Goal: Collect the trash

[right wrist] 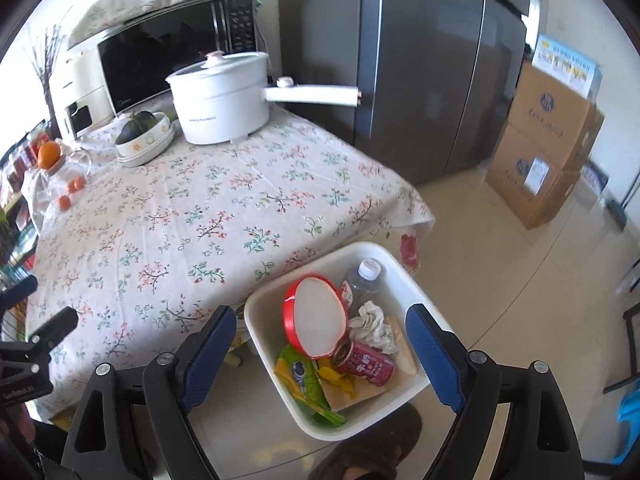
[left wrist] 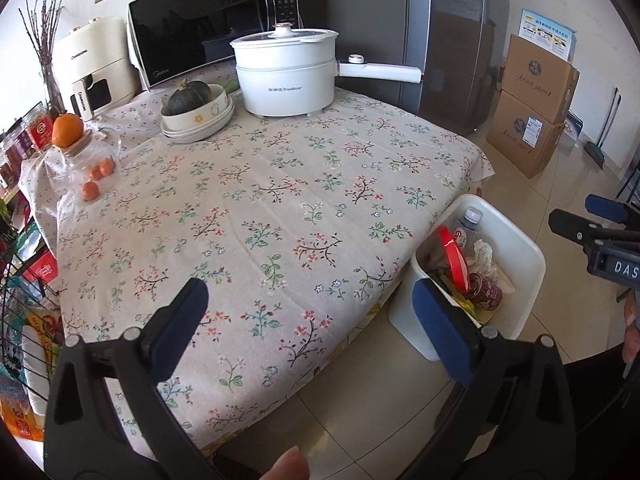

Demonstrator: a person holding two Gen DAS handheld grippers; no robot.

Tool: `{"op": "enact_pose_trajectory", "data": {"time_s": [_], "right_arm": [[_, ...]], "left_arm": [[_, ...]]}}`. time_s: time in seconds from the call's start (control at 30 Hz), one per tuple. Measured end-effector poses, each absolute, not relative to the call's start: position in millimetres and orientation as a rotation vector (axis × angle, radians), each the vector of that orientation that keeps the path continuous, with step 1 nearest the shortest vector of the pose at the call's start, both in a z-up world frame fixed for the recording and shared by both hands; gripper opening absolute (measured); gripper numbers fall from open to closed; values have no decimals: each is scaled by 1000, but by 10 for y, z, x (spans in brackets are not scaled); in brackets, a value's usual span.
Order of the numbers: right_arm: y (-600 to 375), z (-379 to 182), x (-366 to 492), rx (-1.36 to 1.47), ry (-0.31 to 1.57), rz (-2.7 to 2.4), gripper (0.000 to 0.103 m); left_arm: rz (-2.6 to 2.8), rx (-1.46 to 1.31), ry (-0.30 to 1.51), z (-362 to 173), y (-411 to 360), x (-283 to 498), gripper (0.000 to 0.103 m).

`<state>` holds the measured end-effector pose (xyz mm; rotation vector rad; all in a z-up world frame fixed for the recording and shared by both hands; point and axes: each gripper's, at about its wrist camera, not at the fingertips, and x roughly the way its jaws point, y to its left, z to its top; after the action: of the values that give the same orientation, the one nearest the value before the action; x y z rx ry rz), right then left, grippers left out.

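Note:
A white trash bin (right wrist: 267,360) stands on the floor against the table's near corner. In it lie a red-rimmed bowl (right wrist: 316,320), a red drink can (right wrist: 366,364), a plastic bottle (right wrist: 362,280), crumpled tissue (right wrist: 372,324) and a green wrapper (right wrist: 304,384). My right gripper (right wrist: 320,316) hangs open above the bin with nothing between its pads. My left gripper (left wrist: 310,296) is open too, over the flowered tablecloth (left wrist: 280,200), with the bin (left wrist: 516,264) to its right. Nothing is held.
On the table's far side stand a white electric pot (left wrist: 288,80), stacked bowls with a green squash (left wrist: 196,114), a glass jar with oranges (left wrist: 80,152) and a microwave (left wrist: 200,28). A dark fridge (right wrist: 432,80), cardboard boxes (right wrist: 552,152) and a wire rack (left wrist: 24,300) surround it.

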<state>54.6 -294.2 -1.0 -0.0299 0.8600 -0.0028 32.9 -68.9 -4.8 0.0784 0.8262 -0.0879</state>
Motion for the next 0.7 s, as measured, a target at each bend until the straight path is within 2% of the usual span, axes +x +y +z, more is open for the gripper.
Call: {"op": "enact_pose_trajectory", "data": {"time_s": [0.37, 0.7], "right_arm": [[-2681, 102, 192, -51, 750, -2, 90], [-2704, 65, 224, -35, 763, -11, 90]], "left_arm": [[-47, 15, 759, 99, -610, 44, 102], [-40, 20, 735, 135, -622, 57, 102]]}}
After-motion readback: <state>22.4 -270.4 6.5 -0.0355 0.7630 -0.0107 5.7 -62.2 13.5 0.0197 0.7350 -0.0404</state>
